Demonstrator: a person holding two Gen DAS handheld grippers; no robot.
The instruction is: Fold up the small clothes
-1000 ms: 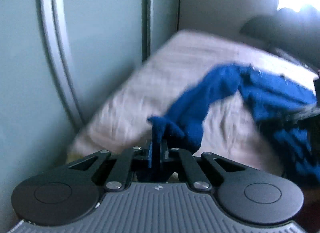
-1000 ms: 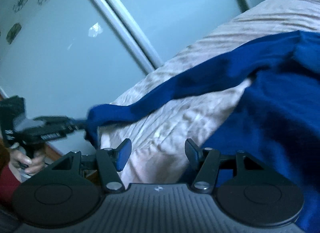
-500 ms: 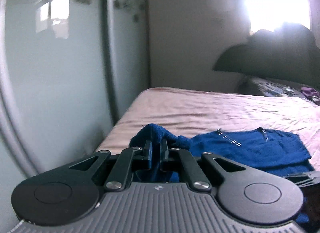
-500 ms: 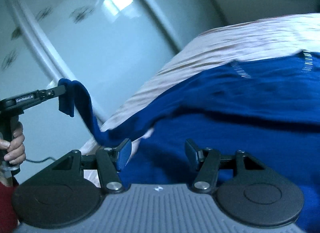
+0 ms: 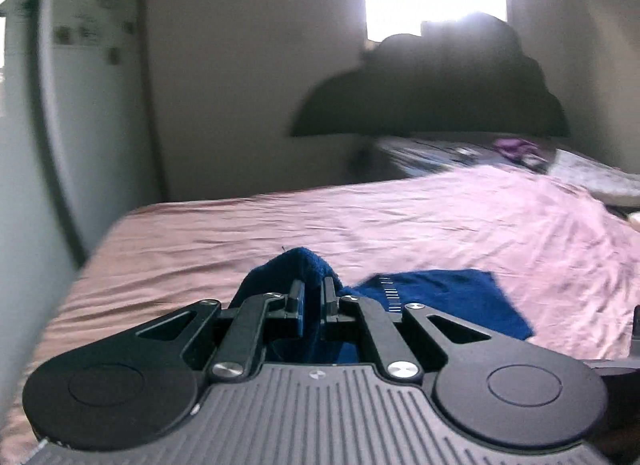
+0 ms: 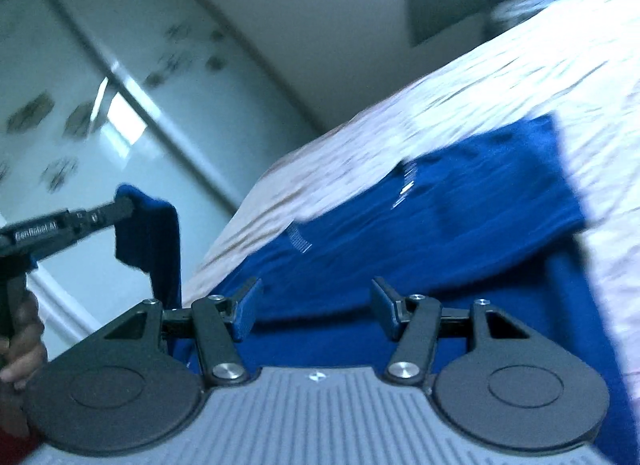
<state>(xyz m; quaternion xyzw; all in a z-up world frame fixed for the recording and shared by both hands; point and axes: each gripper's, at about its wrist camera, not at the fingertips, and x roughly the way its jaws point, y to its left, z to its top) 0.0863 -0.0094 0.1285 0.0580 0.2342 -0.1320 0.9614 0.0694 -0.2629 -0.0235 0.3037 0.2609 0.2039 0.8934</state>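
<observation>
Bed (image 5: 400, 225): pink sheet. Garment (image 6: 460, 225), blue, lies mostly flat near the bed's edge. Left gripper (image 5: 312, 297): jaws nearly closed, pinching a raised end of the garment. Right gripper (image 6: 316, 305): jaws wide, empty, low over the cloth; contact unclear (blur). Step: folding the end over. Next: lay it across, release.

The blue garment (image 6: 420, 233) is cut off by the right wrist view's lower edge, its pinched end hidden between the left gripper's (image 5: 312, 297) fingers; the wardrobe door decals (image 6: 60, 173) are blurred.
</observation>
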